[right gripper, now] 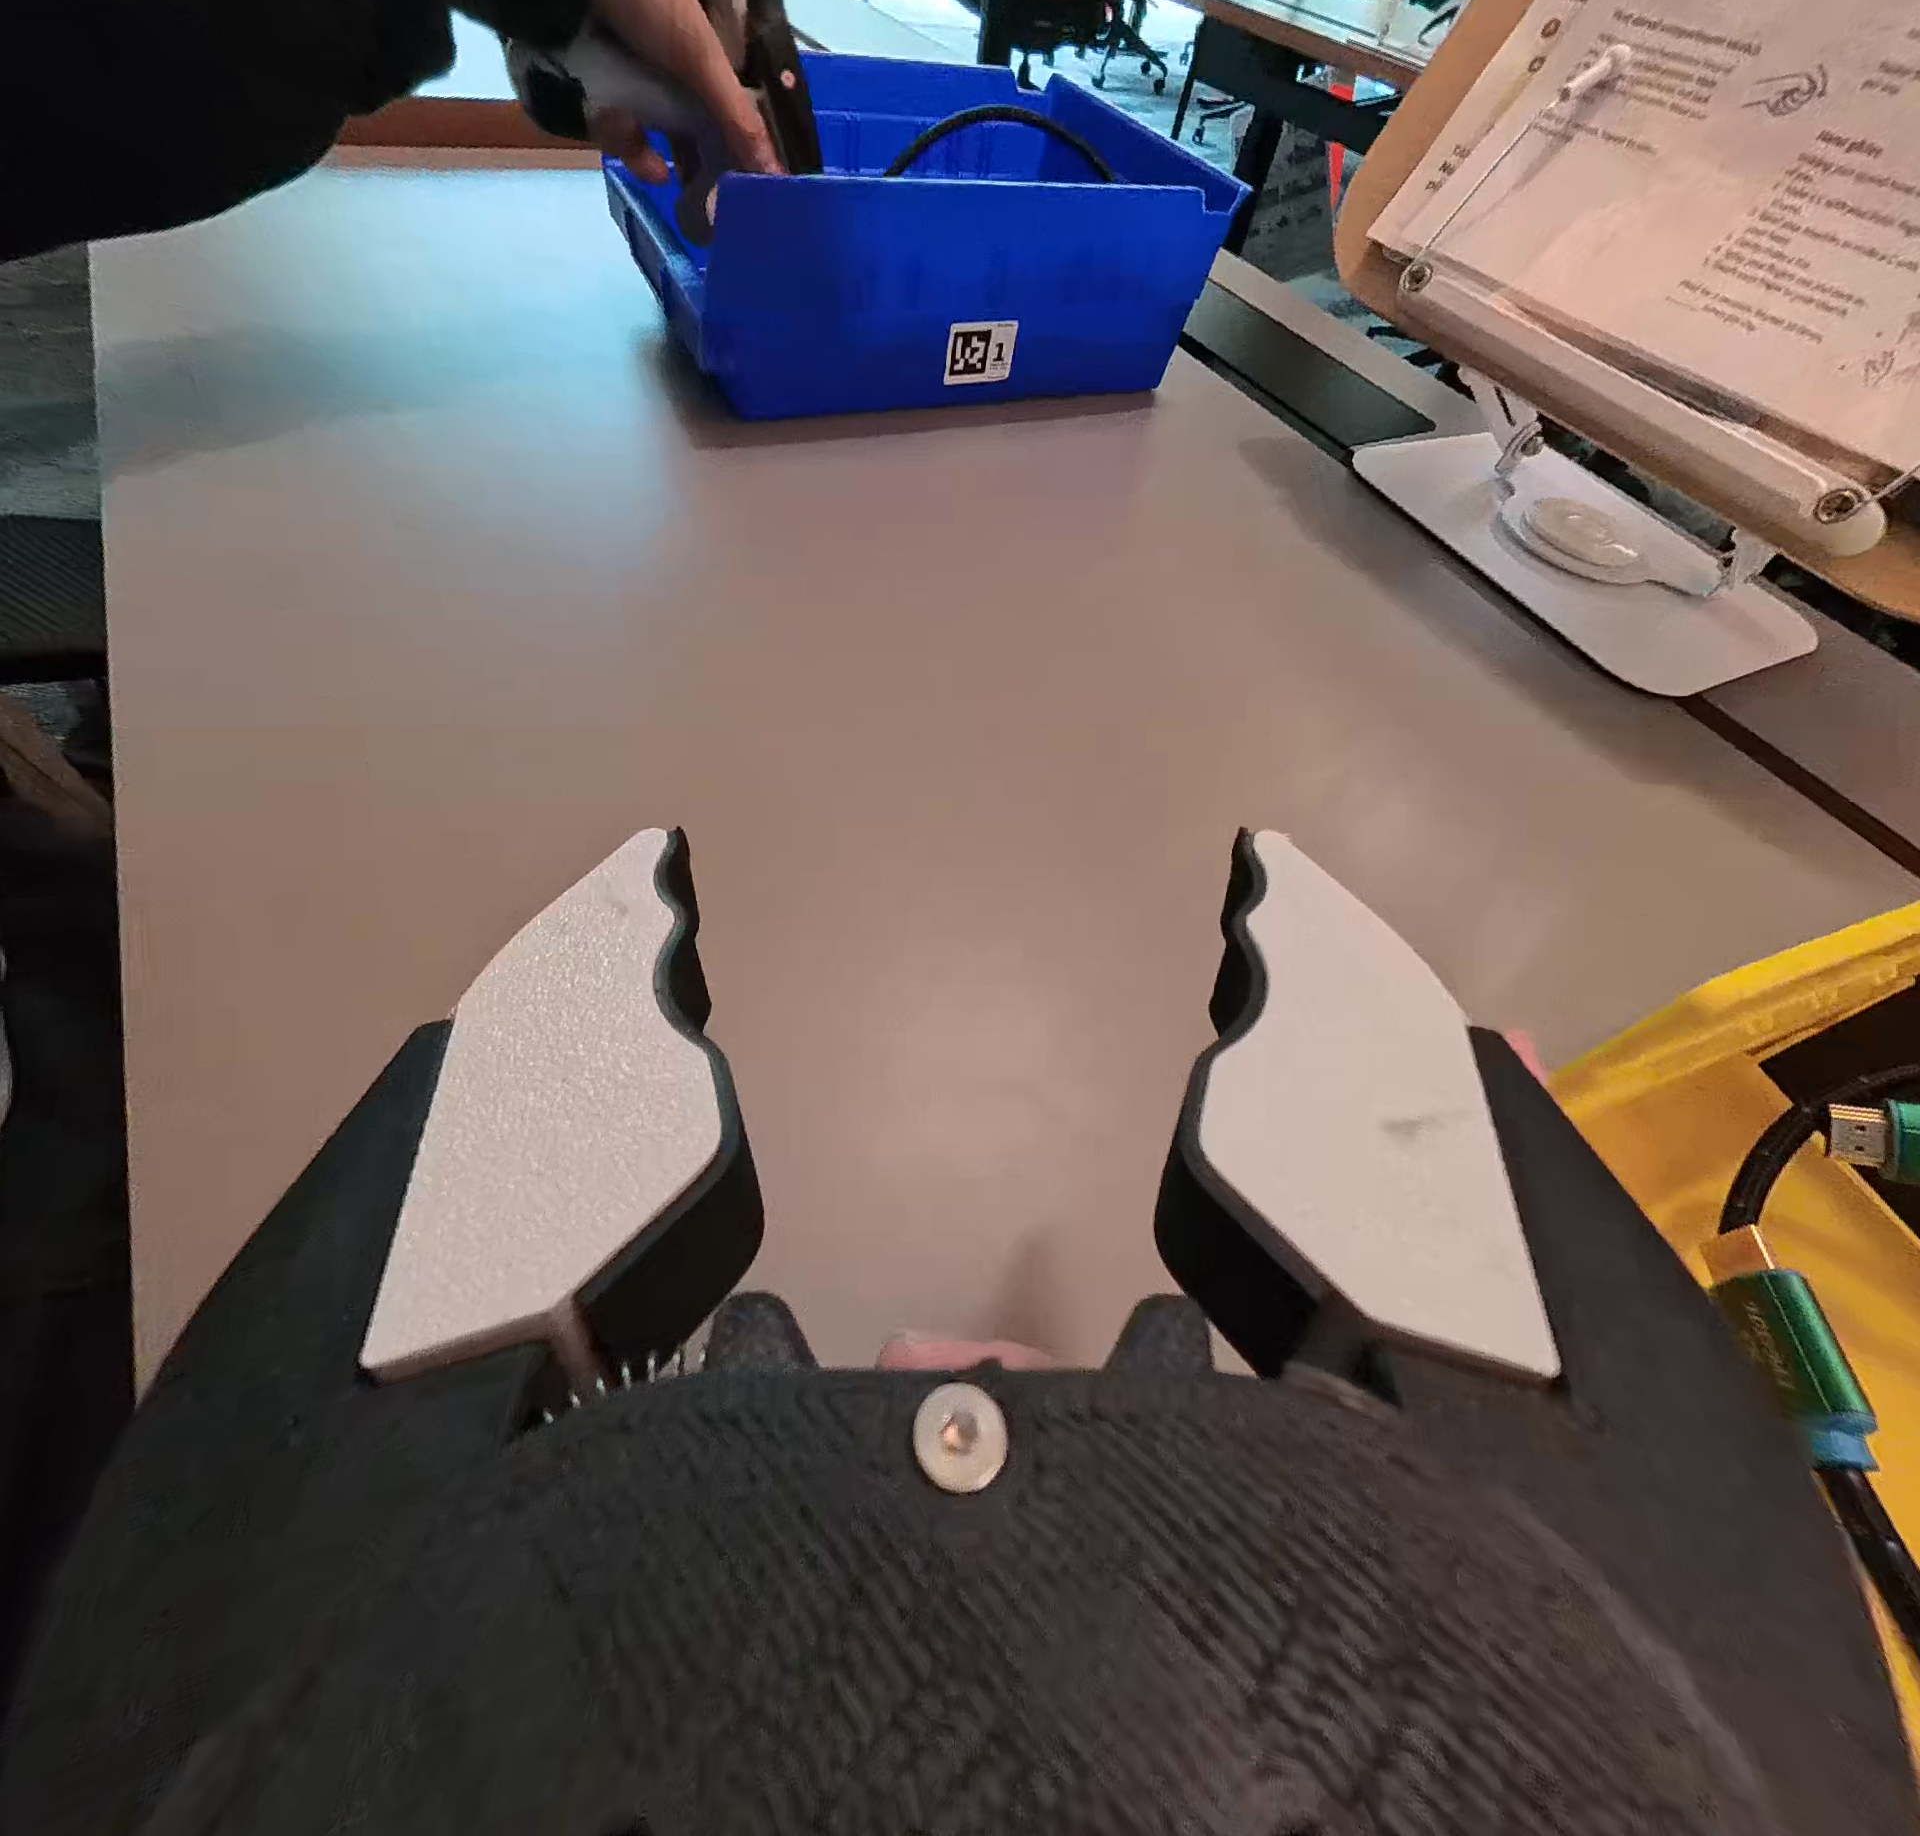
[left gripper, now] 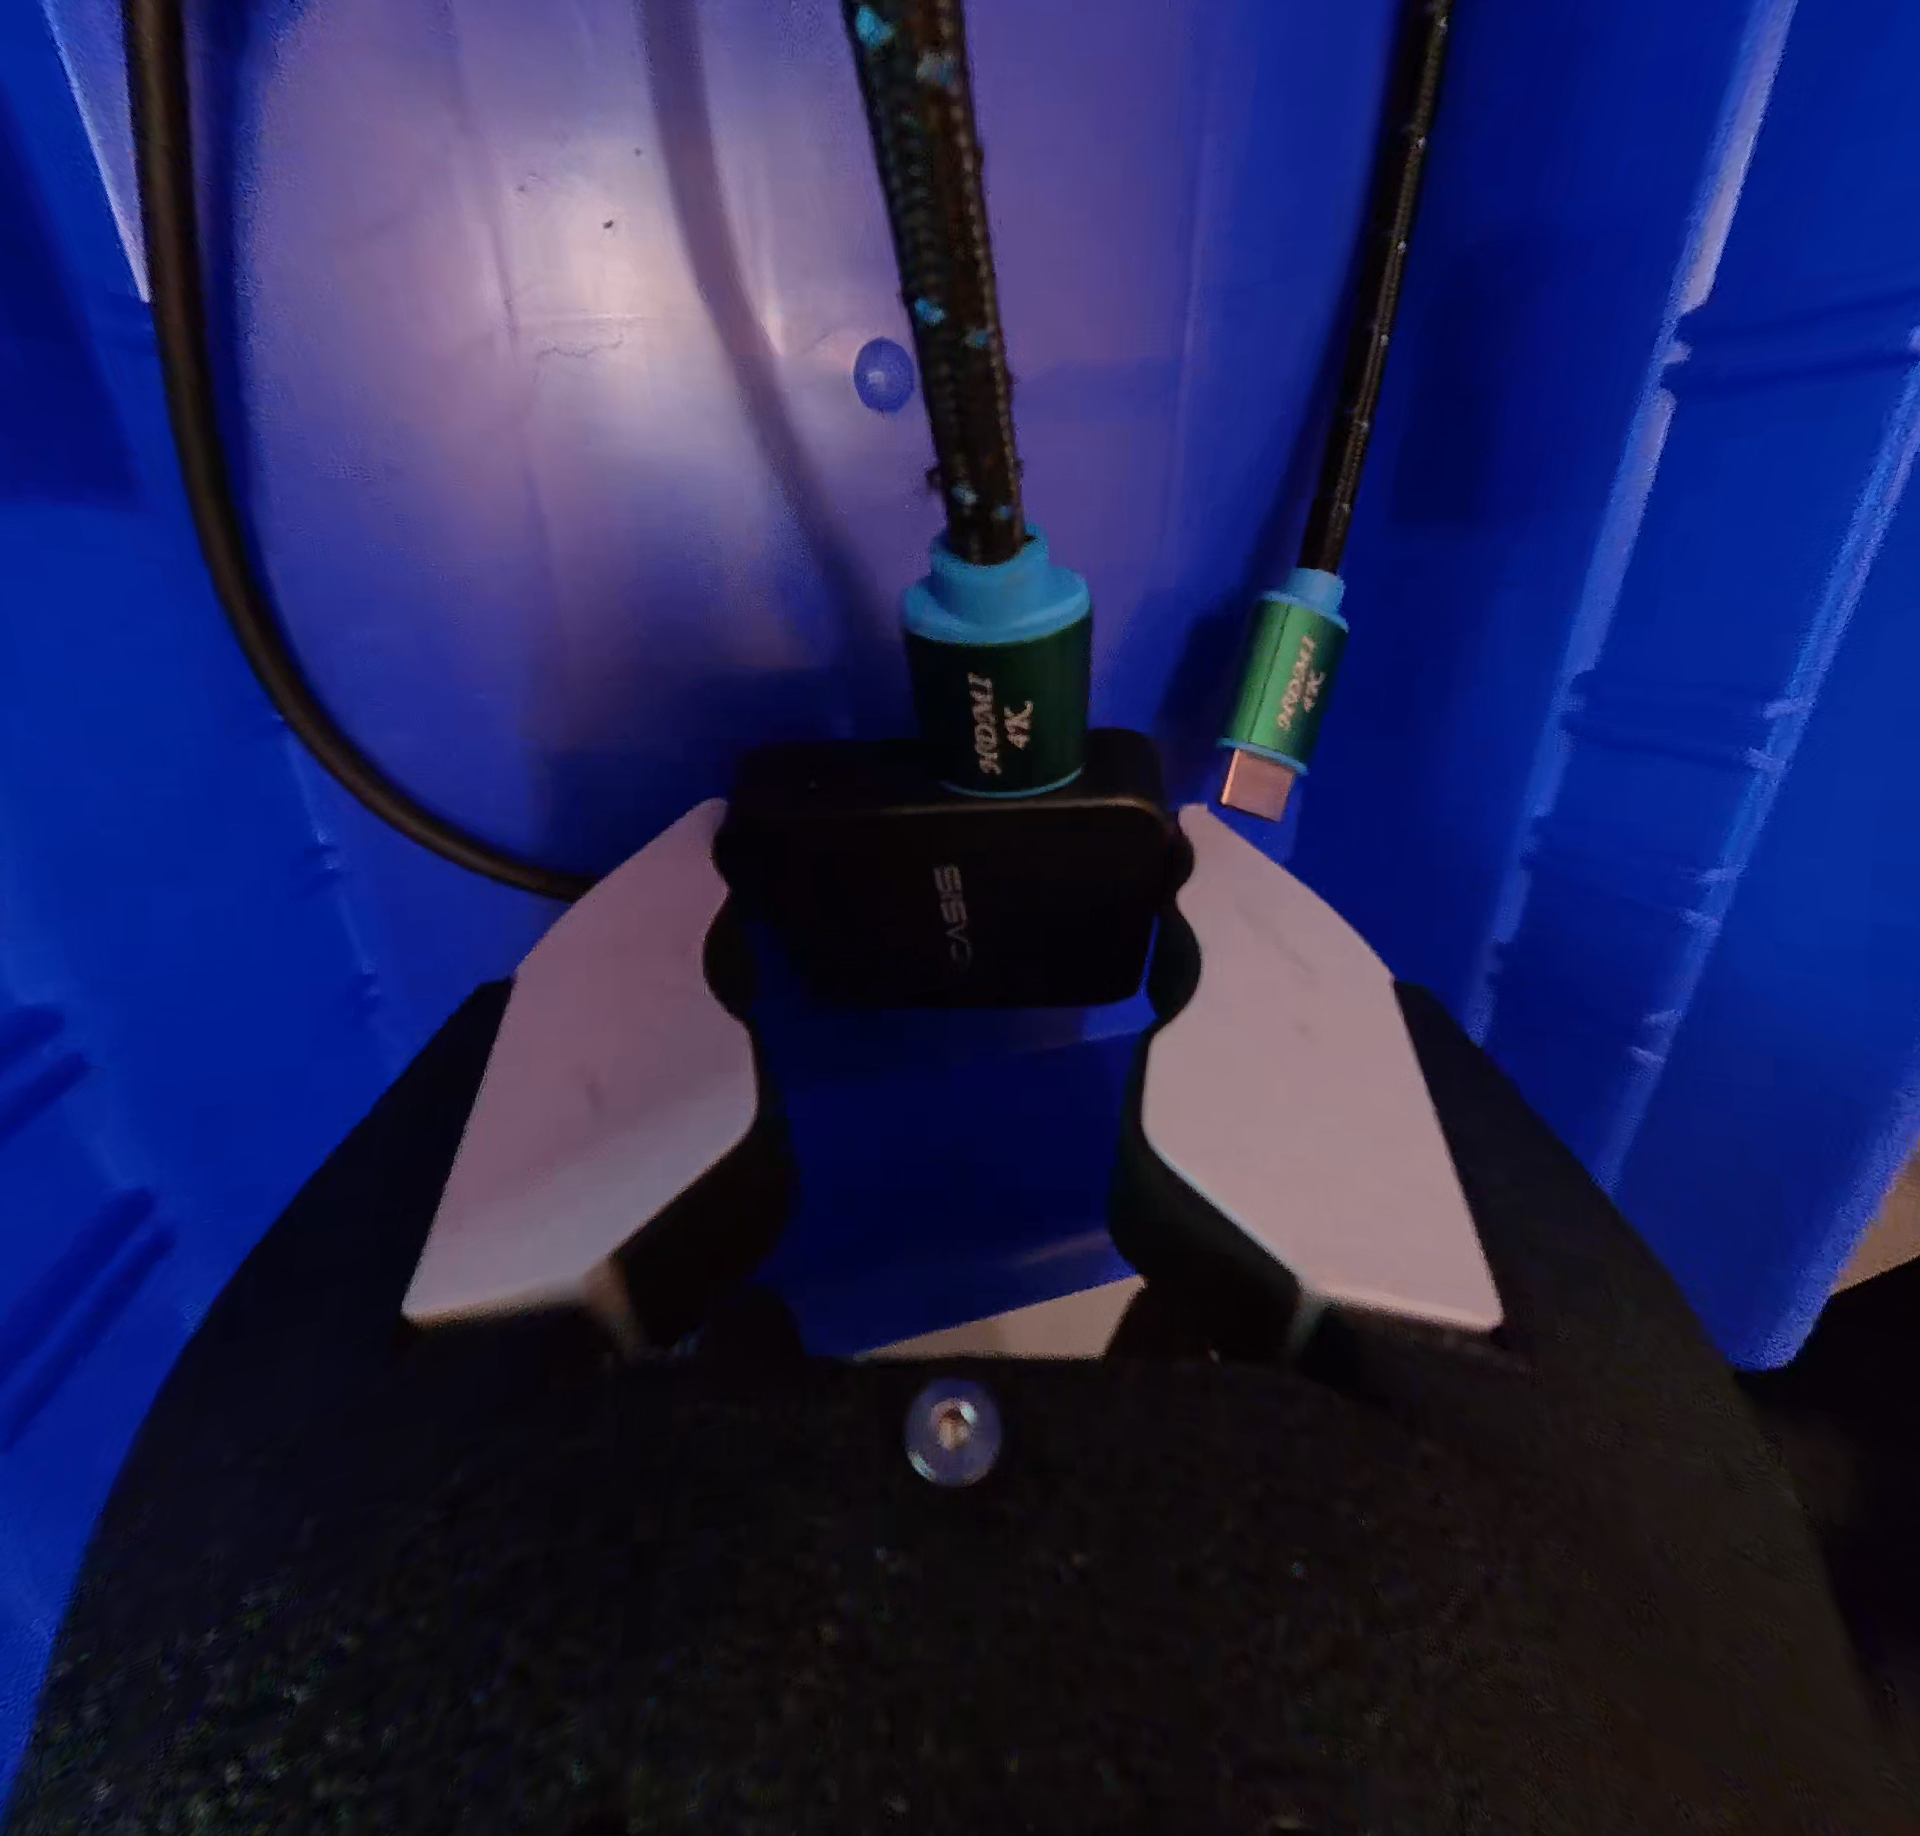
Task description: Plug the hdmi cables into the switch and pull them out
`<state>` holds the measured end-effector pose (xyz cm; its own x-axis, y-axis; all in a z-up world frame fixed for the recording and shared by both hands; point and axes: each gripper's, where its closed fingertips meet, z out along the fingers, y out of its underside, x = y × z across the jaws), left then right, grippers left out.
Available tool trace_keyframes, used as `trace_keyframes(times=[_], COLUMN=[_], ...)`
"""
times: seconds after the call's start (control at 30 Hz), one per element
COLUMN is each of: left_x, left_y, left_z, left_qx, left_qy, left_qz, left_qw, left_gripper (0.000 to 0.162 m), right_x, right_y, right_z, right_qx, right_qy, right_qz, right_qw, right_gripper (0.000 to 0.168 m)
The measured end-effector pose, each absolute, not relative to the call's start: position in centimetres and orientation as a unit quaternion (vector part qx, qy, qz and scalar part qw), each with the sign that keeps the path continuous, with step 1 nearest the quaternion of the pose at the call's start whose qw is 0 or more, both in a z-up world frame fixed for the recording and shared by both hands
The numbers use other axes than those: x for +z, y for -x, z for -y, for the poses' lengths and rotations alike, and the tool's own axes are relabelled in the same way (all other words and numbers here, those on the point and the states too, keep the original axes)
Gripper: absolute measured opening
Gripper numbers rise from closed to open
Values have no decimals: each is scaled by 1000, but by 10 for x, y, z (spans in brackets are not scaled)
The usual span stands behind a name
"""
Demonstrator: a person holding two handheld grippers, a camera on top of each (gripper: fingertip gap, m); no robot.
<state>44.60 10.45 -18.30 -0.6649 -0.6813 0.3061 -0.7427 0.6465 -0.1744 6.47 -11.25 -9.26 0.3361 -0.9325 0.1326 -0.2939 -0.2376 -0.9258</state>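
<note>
Down in the blue bin [right gripper: 935, 259], my left gripper [left gripper: 951, 913] was clamped on the black switch [left gripper: 951, 887], its fingers pressing both sides. One green-shelled cable plug [left gripper: 997, 706] sat seated in the switch; a second plug [left gripper: 1283, 695] lay loose just beside it. My right gripper [right gripper: 956, 955] hung open and empty over the table [right gripper: 623, 643]. I judged the next move was for that gripper to take a plug while the left braced the switch.
</note>
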Motion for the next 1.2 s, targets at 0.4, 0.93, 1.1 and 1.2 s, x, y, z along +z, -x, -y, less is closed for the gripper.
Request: trace_keyframes(times=[0.4,0.93,1.1,1.2], left_x=[-86,89,85,62], left_y=[-444,-303,-208,-156], left_z=[-86,-18,18,36], left_qx=[330,330,427,476], left_qy=[-218,173,265,313], left_qz=[915,759,699,676], left_qw=[-79,-533,-509,-467], left_gripper=[72,72,72,72], right_x=[-83,-50,-13,3], right_y=[-67,-83,-85,-81], right_z=[119,73,59,54], right_qx=[-380,-365,-311,-242], right_qy=[665,607,496,432], right_qz=[-455,-430,-434,-422], right_qw=[454,560,685,759], right_gripper=[95,91,89,81])
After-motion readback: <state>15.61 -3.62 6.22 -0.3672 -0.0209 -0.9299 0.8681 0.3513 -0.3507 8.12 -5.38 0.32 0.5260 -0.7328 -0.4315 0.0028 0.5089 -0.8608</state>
